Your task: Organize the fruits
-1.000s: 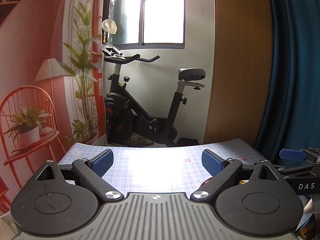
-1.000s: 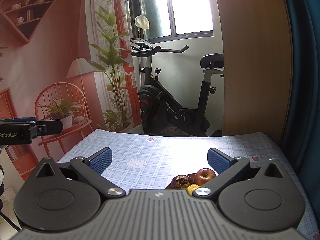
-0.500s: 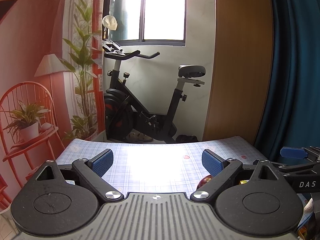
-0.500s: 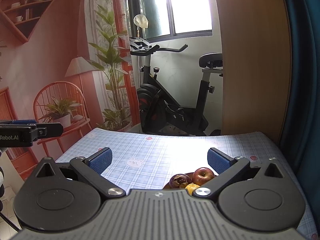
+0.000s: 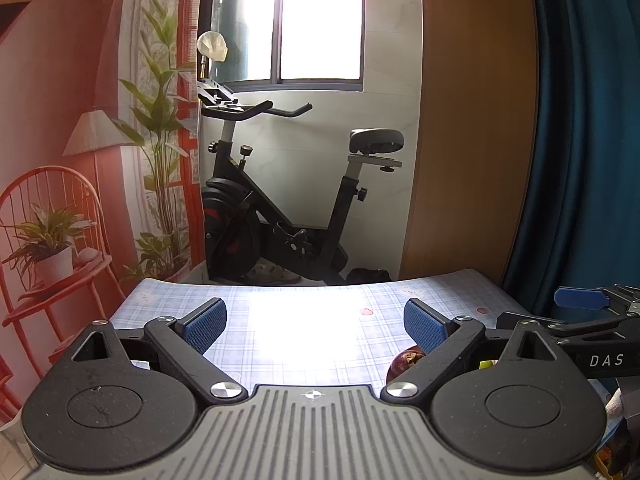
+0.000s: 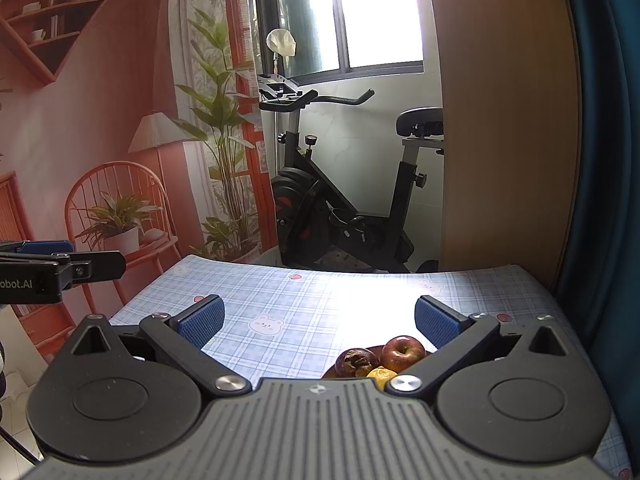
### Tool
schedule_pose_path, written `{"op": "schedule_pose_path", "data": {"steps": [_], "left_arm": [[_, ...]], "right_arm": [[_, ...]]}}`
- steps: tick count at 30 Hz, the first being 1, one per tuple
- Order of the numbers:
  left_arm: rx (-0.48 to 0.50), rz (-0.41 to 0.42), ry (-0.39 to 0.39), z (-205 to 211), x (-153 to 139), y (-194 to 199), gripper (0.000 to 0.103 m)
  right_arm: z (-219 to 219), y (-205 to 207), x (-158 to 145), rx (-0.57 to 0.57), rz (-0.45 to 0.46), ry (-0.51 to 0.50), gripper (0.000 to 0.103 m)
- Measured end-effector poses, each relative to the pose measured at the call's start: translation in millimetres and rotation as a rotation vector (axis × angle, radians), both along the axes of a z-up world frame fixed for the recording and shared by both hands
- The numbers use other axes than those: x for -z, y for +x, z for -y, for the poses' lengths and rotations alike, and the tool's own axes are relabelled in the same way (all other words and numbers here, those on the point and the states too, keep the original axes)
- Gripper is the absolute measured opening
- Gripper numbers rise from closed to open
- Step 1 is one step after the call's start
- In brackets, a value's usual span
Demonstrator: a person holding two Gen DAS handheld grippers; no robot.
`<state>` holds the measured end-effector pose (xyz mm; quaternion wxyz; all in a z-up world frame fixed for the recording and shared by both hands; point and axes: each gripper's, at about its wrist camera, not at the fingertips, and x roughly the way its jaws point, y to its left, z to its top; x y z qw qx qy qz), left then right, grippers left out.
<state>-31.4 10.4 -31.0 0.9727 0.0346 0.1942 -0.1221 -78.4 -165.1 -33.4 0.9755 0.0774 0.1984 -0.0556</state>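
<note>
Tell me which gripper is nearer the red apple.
Right, probably. The right gripper hangs open just behind the red apple; the left gripper sits further left, also open.

Two matching handheld tools. The left tongs [image 5: 315, 322] have black angular linkage arms, each tipped with a ribbed blue pad, pivoting on silver screws above round black discs. Between the discs sits a ribbed grey housing with a small crosshair mark. The right tongs [image 6: 320, 320] look identical. White lettering, "DAS" and "obot.AI", marks the black side bodies.
</note>
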Motion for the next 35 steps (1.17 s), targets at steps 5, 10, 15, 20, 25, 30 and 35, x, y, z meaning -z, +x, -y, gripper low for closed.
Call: {"op": "schedule_pose_path", "data": {"steps": [5, 10, 15, 20, 25, 30, 35], "left_arm": [[0.001, 0.001, 0.0, -0.8, 0.0, 0.0, 0.097], [0.001, 0.0, 0.0, -1.2, 0.1, 0.1, 0.097], [0.003, 0.0, -0.001, -1.8, -0.1, 0.3, 0.097], [0.002, 0.0, -0.002, -1.7, 0.0, -0.1, 0.097], [0.0, -0.004, -0.006, -0.6, 1.0, -1.1, 0.097], [-0.004, -0.005, -0.011, 0.5, 1.1, -1.0, 0.097], [-0.007, 0.005, -0.013, 2.4, 1.7, -4.2, 0.097]], "right_arm": [[0.5, 0.1, -0.2, 0.0, 0.0, 0.0, 0.103], [0.8, 0.3, -0.3, -0.001, 0.0, -0.002, 0.103], [1.3, 0.2, -0.1, 0.0, 0.001, -0.001, 0.103], [0.9, 0.0, -0.8, 0.0, 0.002, -0.003, 0.103], [0.5, 0.0, -0.8, 0.0, 0.002, -0.004, 0.103], [0.2, -0.3, -1.5, 0.002, 0.003, -0.004, 0.103], [0.6, -0.2, -1.4, 0.001, 0.002, -0.005, 0.103]]}}
